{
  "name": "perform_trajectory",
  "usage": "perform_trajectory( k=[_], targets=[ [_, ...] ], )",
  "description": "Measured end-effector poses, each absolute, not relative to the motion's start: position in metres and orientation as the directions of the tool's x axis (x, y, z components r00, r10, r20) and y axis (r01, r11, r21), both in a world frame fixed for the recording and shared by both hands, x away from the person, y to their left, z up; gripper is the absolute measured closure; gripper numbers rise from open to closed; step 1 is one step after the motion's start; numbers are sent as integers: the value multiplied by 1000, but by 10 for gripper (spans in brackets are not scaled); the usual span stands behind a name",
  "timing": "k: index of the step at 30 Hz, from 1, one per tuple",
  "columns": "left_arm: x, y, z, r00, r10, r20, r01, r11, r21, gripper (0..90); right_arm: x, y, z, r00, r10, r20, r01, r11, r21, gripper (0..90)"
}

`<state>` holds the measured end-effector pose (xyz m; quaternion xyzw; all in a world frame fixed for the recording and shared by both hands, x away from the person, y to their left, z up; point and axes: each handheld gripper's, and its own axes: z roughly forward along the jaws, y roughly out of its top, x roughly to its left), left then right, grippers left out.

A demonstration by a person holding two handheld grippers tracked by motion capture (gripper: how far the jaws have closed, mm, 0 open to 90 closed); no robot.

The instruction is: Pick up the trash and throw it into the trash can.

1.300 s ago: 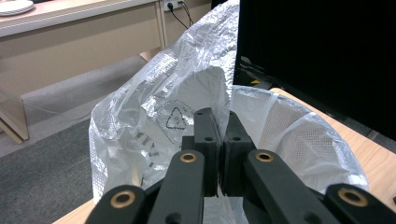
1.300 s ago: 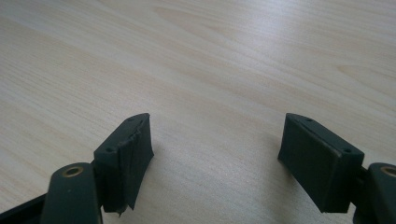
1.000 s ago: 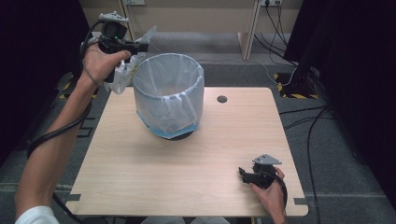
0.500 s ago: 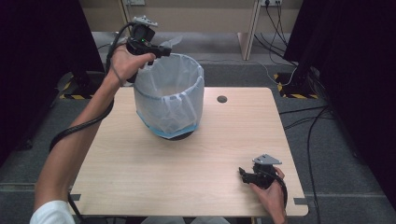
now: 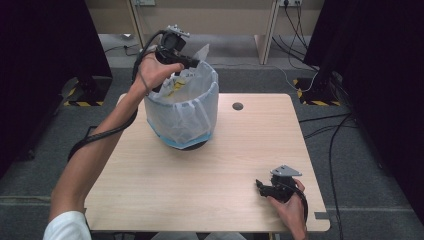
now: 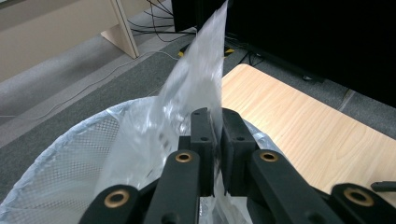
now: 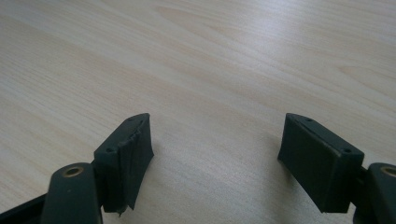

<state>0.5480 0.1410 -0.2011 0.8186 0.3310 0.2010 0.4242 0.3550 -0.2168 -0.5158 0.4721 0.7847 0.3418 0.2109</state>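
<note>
Left gripper [image 6: 213, 122] is pinched tight on the clear plastic bag [image 6: 196, 84] lining the mesh bin [image 5: 182, 112] at the table's [image 5: 210, 170] far left – right gripper [image 7: 215, 154] sits low over the wood, jaws wide apart, holding nothing

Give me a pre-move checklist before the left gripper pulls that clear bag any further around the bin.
1. Left gripper grip on the clear plastic bag: ok, jaws shut on a fold of film.
2. Bag edge free above the jaws: ok, a flap stands up past them.
3. Mesh bin upright on the table: ok.
4. Bag seated over the whole rim: cannot tell, the far side is hidden behind the hand.
5. Right gripper free to help: ok, jaws open, low over bare wood near the front right corner.
6. Left cable clear of the bin: ok, it trails down along the forearm.
</note>
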Motion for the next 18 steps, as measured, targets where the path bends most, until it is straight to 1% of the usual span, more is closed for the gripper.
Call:
perform_trajectory(
  k=[3,9,18],
  targets=[
    [547,139,-201,705,707,44,367,-418,831,835,355,-217,-516,-465,885,-8,597,321,736,255],
    [545,134,-201,710,703,46,367,-424,828,746,355,-217,-516,-466,885,-9,596,321,736,254],
    [547,146,-205,692,722,20,400,-407,821,613,355,-217,-516,-467,884,-10,596,323,735,255]
  ],
)
